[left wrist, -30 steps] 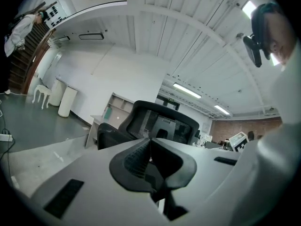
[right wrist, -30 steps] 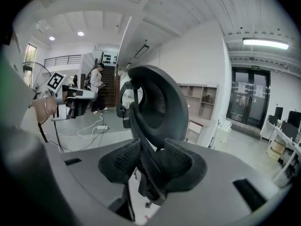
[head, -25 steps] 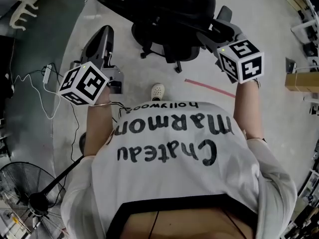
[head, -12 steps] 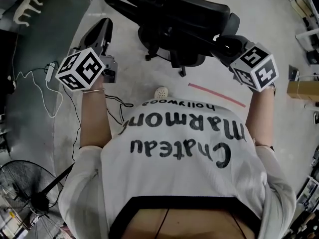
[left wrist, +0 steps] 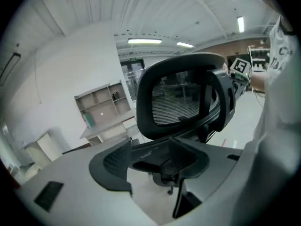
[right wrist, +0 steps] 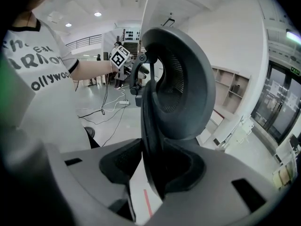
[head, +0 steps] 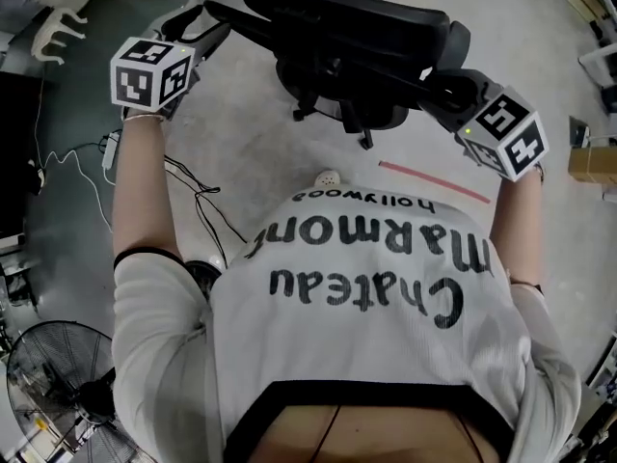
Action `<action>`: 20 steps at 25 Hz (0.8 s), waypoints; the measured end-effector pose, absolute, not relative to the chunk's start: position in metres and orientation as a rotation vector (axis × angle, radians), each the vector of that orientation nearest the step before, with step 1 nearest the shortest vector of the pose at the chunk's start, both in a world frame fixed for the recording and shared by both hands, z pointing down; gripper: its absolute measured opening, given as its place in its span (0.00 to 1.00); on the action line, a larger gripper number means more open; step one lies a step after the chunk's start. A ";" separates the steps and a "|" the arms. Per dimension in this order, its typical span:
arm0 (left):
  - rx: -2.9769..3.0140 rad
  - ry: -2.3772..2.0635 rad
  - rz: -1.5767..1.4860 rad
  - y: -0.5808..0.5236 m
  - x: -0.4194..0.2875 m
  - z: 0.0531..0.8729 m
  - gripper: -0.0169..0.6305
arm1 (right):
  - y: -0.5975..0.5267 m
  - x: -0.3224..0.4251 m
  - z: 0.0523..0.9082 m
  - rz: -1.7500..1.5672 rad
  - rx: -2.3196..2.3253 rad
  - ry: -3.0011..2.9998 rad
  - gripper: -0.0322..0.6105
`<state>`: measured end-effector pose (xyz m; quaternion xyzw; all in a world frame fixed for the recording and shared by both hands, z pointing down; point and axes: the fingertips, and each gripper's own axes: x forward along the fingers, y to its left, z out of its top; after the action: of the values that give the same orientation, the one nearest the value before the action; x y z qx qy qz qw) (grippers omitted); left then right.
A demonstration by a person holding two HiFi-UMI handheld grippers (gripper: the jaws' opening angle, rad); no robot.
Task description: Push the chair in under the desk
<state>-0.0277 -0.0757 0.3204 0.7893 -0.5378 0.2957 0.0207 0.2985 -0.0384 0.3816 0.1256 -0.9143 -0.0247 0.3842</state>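
A black mesh-backed office chair (head: 337, 27) stands in front of me, its backrest toward me. My left gripper (head: 202, 25) is at the backrest's left edge. In the left gripper view its jaws (left wrist: 160, 161) are opening wide, with the backrest (left wrist: 181, 98) just ahead and neither pad pressing on it. My right gripper (head: 445, 77) is on the backrest's right edge. In the right gripper view the backrest's rim (right wrist: 181, 88) runs down into the gap of that gripper (right wrist: 157, 168), whose jaws are closing with the pads against the rim.
Cables (head: 193, 196) and a power strip (head: 108, 148) lie on the floor at left, with a standing fan (head: 58, 384) at the lower left. A red tape line (head: 434, 179) crosses the floor at right. White shelves (left wrist: 103, 102) stand beyond the chair.
My left gripper has swung up and forward from beside my hip to the chair's left edge. The right gripper has stayed at the backrest's right edge.
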 end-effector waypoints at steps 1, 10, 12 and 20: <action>2.454 -1.643 1.007 -0.083 -0.031 0.324 0.42 | -0.039 0.299 0.382 -0.054 0.316 -2.329 0.29; 2.327 -1.243 1.971 -0.115 -0.052 0.379 0.44 | -0.038 0.298 0.386 -0.037 0.302 -2.325 0.29; 2.322 -1.177 2.061 -0.119 -0.052 0.382 0.44 | -0.039 0.296 0.385 -0.038 0.298 -2.331 0.29; 2.251 -1.114 2.231 -0.120 -0.050 0.389 0.43 | -0.044 0.293 0.388 -0.079 0.365 -2.304 0.34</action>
<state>-0.0500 -0.1202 0.3888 0.6661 -0.3297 0.6602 -0.1084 0.2932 -0.0437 0.3877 0.1438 -0.9078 -0.0312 0.3928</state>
